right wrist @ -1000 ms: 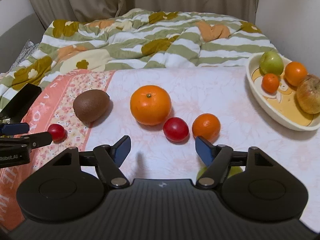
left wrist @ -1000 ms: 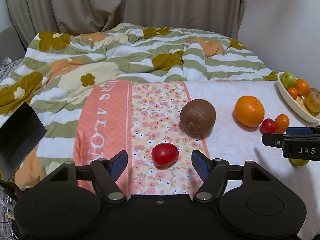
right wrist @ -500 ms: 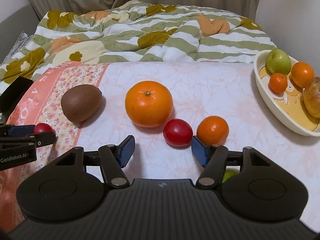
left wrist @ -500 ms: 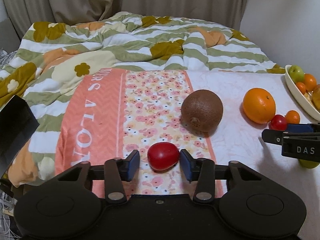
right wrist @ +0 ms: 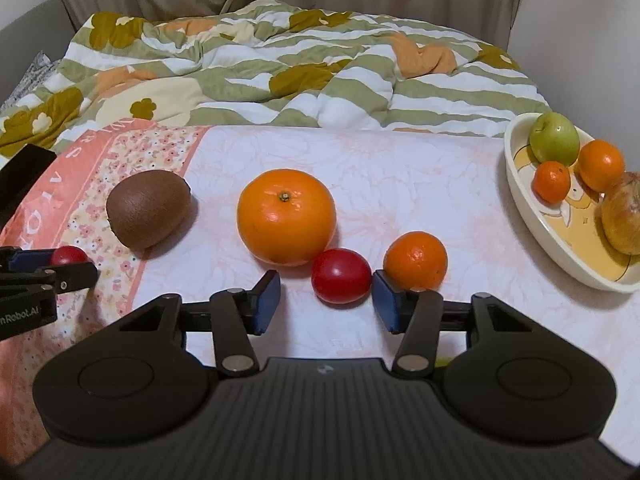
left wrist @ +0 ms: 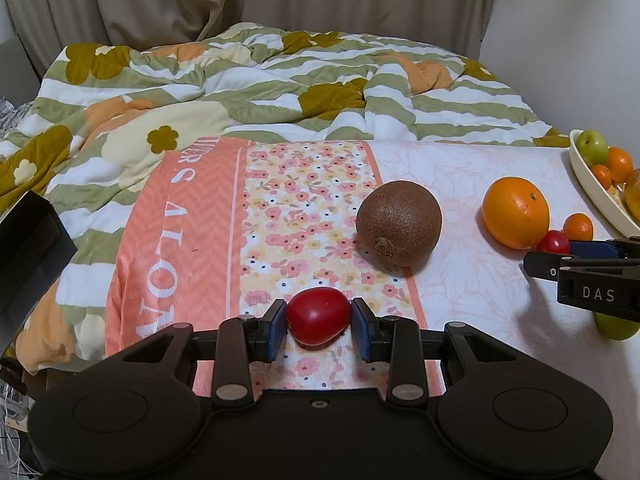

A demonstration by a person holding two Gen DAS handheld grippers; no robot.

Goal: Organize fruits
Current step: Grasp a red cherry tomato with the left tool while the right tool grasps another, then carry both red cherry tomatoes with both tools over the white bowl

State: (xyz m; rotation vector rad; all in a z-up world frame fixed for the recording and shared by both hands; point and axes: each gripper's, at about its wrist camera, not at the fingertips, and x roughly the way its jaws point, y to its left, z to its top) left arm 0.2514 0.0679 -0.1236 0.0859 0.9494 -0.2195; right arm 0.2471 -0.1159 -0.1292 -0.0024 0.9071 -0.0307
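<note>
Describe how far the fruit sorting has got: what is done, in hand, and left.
Done: the bowl holds an apple, two small oranges and a brownish fruit. In hand: the left hand-held gripper is shut on a tomato; the right hand-held gripper is open around another tomato. Left: kiwi, big orange, mandarin.

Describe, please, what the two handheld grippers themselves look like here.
Both the left gripper and right gripper are matte black with round-lobed bodies, silver pivot screws and blue finger pads. White lettering marks their sides. No cables or sleeves show.
</note>
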